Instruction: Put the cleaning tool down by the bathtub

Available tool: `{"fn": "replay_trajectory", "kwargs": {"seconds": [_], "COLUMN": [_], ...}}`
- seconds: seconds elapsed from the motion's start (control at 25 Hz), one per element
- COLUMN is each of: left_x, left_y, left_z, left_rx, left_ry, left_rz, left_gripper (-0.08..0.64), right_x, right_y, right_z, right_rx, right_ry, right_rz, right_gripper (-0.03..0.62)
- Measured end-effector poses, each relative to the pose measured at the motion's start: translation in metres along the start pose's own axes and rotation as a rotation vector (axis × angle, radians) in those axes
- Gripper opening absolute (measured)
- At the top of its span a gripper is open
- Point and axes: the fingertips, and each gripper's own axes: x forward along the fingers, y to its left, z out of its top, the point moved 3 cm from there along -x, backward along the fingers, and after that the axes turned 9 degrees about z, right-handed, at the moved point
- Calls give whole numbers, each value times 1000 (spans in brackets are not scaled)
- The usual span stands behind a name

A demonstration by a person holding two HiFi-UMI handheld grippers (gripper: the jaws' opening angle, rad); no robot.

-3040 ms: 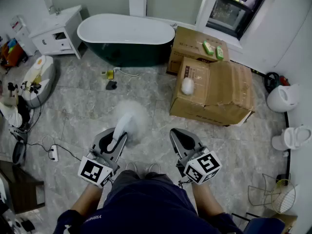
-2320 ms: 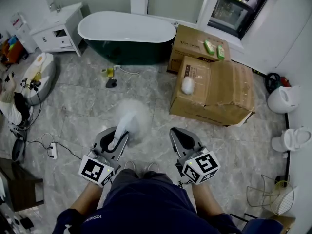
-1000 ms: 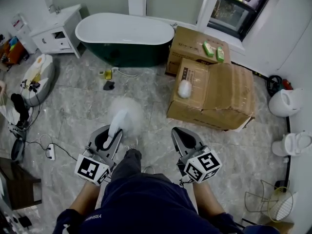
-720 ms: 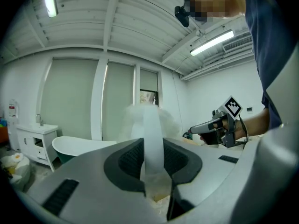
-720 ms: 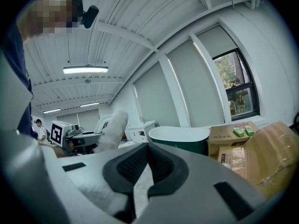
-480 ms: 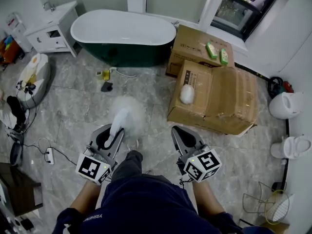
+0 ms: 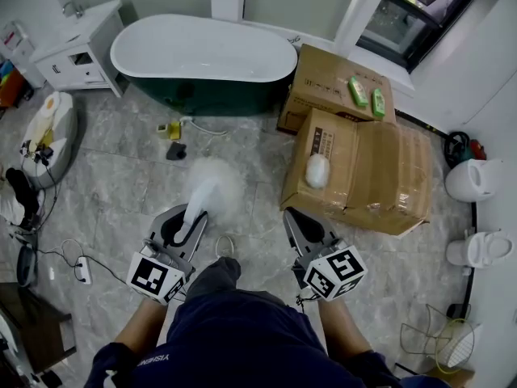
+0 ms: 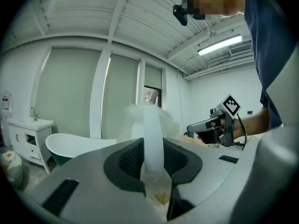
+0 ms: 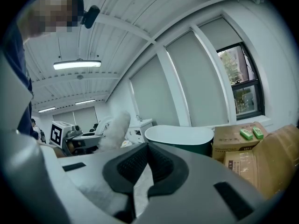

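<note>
The left gripper (image 7: 187, 218) is clamped on the white handle of a duster (image 7: 212, 191). In the left gripper view (image 8: 153, 146) the dark pads press on either side of that handle, and the duster (image 8: 153, 125) stands up from between them, with its fluffy white head just past the tips. The right gripper (image 7: 297, 220) is held level with it, a little apart on the other side of the person's knee. In its own view (image 9: 145, 146) the pads meet at the tips and hold nothing.

The grey marble floor (image 7: 121, 176) lies under both. Just ahead and to the right of the right gripper is a large cardboard box (image 7: 380, 176) with a small white fluffy object (image 7: 317, 170) lying on its top. Ahead of the left gripper, well short of the tub, a small dark item (image 7: 176, 150) and a yellow one (image 7: 173, 128) lie on the floor.

Farther ahead of both grippers is the bathtub (image 7: 202, 55), white inside and dark green outside, well apart from the duster. A second cardboard box (image 7: 327, 79) touches its right end and carries two green packets (image 7: 365, 94). A white vanity cabinet (image 7: 77, 47) stands beyond the tub's left end.
</note>
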Motion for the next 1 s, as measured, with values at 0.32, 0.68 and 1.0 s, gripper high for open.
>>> {"fn": "replay_trajectory", "kwargs": {"seconds": [0.32, 0.68, 1.0], "left_x": [46, 81, 98], "left_y": [67, 115, 139], "left_z": [11, 14, 23], "left_rx": [3, 6, 14], "left_ry": [3, 7, -3], "left_rz": [-32, -45, -27], "left_gripper": [107, 107, 107], "right_x": [67, 115, 139], "right_y": [-22, -45, -62], "right_z": [25, 38, 52], "right_rx": [7, 19, 15], "right_ry": [7, 10, 0], "right_rz": [-29, -52, -49], "right_gripper": [5, 5, 5]}}
